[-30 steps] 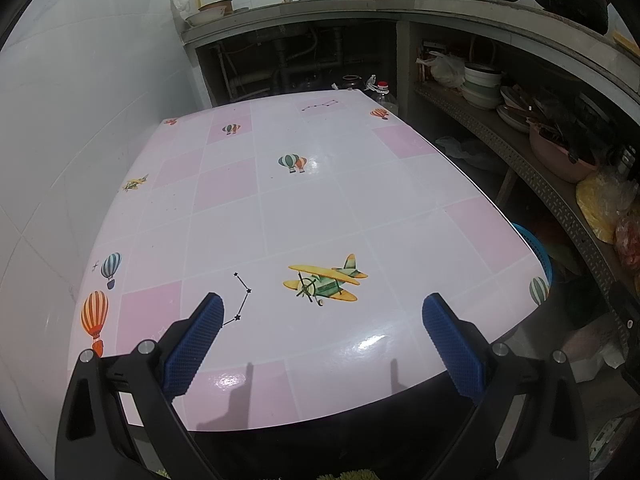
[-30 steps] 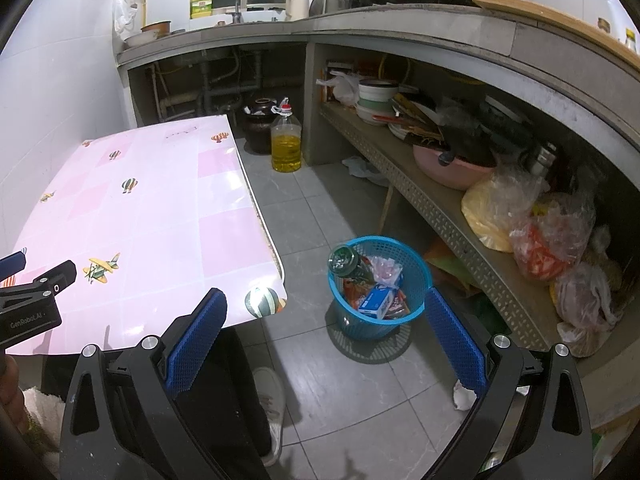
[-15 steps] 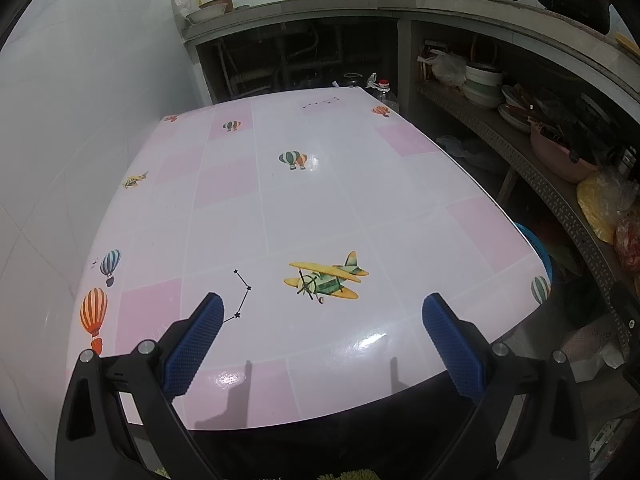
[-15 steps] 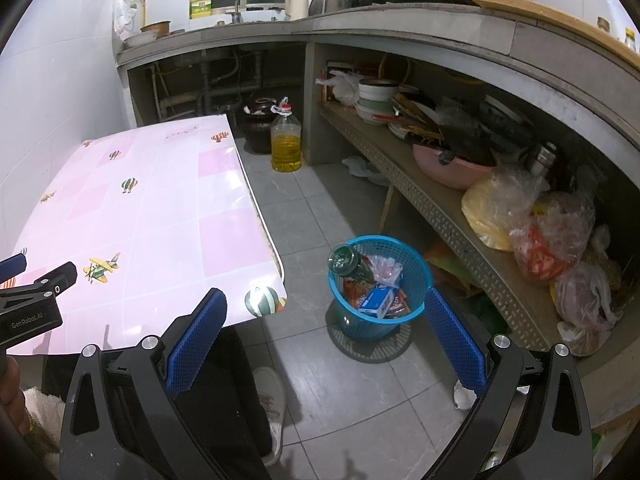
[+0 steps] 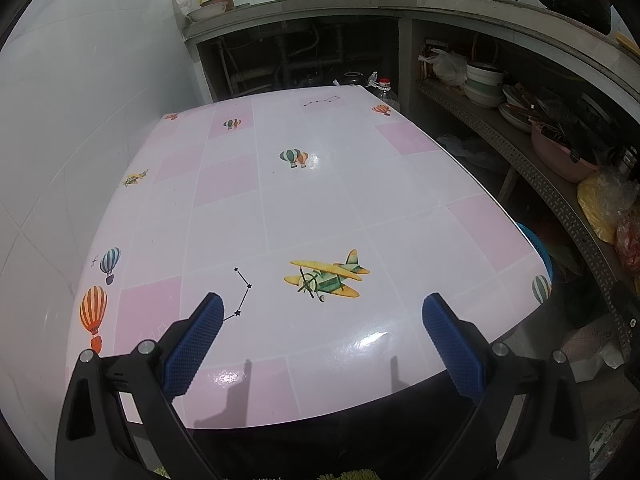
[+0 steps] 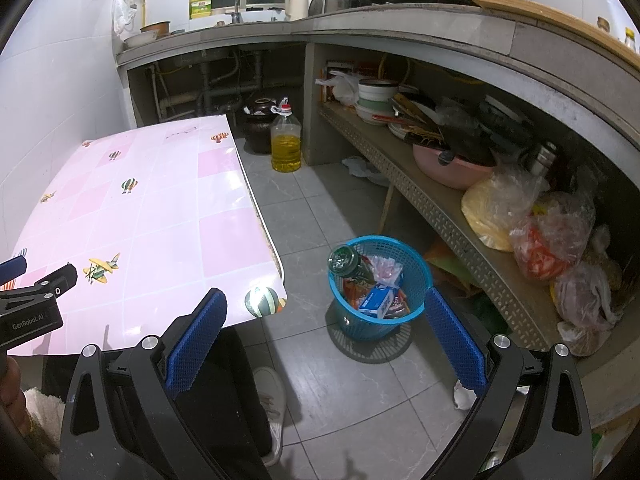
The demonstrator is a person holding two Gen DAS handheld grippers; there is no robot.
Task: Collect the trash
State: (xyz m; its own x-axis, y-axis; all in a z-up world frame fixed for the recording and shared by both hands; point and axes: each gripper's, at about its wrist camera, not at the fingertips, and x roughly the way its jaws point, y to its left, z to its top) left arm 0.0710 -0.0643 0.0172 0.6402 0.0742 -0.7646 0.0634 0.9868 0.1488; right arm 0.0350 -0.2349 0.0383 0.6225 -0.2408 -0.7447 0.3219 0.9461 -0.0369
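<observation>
**With Both Tools Wide Open, Nothing Held, Trash Down in the Basket**

While nothing sits between the blue pads, no need to squeeze. Near the bottom of the left view, left gripper [image 5: 320, 320] spread wide over the pink table [image 5: 280, 208], gripping nothing. Probably held low and level there so as to look over the top for leftover bits. None to be seen on it, only printed pictures: a yellow plane [image 5: 326, 276] just past the pads, balloons farther up.

Near the bottom of the right view, right gripper [image 6: 324, 316] also spread wide and empty, hanging off the table's right edge above the grey floor. Just past the pads, middle right of the frame, a blue basket [image 6: 378, 320] on the floor beside the table corner, likely put there for an easy drop. Inside: a green bottle [image 6: 348, 262] leaning on the rim, a blue box [image 6: 378, 300], some wrappers. Seems close to done.

Farther up, an oil bottle [image 6: 286, 140] standing by a dark jar. A crumpled white scrap [image 6: 362, 168] on the floor under the shelf, maybe trash, hard to tell. At the far top, the sink counter.
</observation>
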